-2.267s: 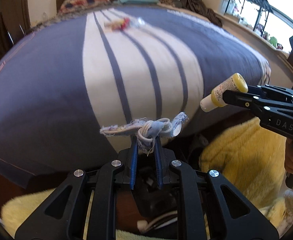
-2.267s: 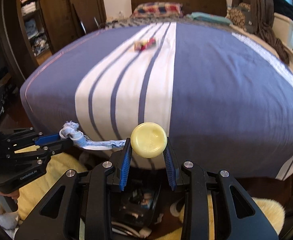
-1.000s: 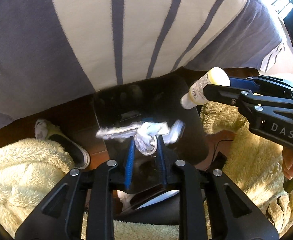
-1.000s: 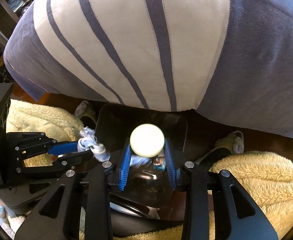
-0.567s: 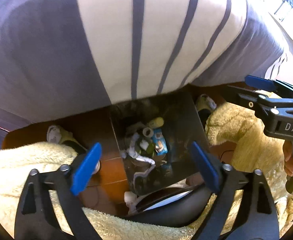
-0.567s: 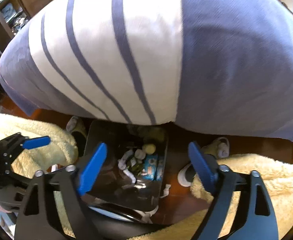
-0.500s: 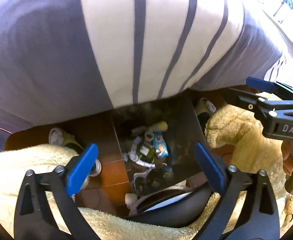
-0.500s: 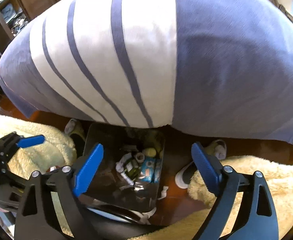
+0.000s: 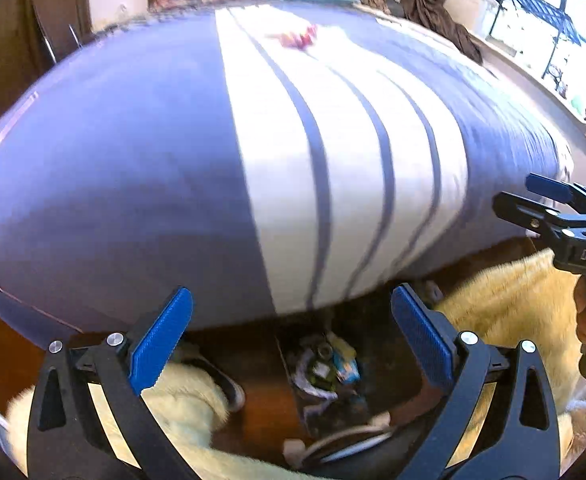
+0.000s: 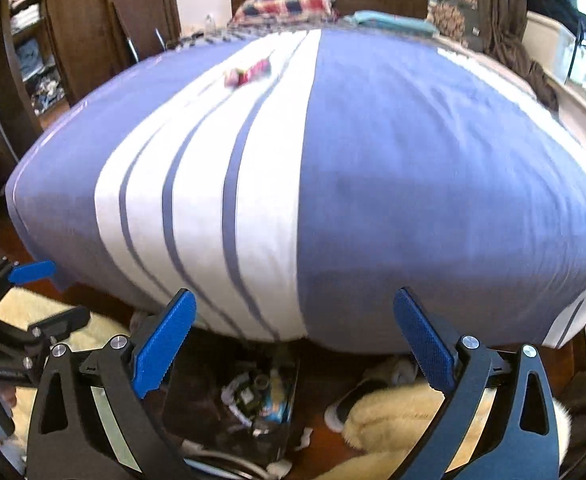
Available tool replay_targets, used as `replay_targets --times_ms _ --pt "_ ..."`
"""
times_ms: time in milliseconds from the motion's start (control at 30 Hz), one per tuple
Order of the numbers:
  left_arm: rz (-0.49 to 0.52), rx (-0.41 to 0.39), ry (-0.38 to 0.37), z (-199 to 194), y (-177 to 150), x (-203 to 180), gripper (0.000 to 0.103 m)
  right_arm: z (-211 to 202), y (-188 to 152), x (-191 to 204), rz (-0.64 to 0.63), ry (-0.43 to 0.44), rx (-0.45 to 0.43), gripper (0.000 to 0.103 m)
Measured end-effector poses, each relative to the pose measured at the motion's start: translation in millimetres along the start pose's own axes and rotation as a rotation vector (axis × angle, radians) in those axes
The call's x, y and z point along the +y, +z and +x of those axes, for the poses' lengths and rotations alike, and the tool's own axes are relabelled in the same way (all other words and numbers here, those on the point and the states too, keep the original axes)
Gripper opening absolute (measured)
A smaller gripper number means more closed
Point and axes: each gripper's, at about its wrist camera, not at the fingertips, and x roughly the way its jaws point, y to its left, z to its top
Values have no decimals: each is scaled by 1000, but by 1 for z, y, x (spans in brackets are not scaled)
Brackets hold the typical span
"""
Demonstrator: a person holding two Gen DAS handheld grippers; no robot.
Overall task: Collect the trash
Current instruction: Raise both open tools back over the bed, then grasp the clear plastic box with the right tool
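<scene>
A red wrapper [image 9: 297, 38] [image 10: 249, 72] lies far up the striped blue-and-white bed [image 9: 133, 160] [image 10: 413, 160]. On the floor at the bed's foot stands a dark trash bin [image 9: 377, 376] [image 10: 197, 392] holding several pieces of trash [image 9: 321, 368] [image 10: 253, 396], among them a white rag and a cream bottle. My left gripper [image 9: 291, 296] [image 10: 49, 296] is open above the bin with nothing in it. My right gripper [image 10: 293, 296] [image 9: 549, 200] hangs beside it, its jaws opening wide and nothing between them.
Yellow fluffy fabric [image 9: 505, 312] [image 10: 393, 412] lies on both sides of the bin, with a slipper [image 10: 345, 404] on the wooden floor. Pillows [image 10: 289, 4] sit at the headboard. Wardrobe shelves [image 10: 29, 48] stand left, a window ledge [image 9: 533, 60] right.
Both grippers opened and let the rag and the cream bottle fall into the bin. Both then rose and tilted up, so the bed top and the red wrapper came into view.
</scene>
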Motion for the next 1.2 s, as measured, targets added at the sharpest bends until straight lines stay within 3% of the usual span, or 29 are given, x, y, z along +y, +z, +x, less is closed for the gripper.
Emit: replay_targets --times_ms 200,533,1200 --pt "-7 -68 52 -11 43 15 95 -3 34 -4 -10 -21 -53 99" --pt "2 -95 97 1 103 34 95 12 88 -8 -26 -49 -92 99" --pt "-6 -17 79 83 173 46 95 141 179 9 -60 -6 48 99"
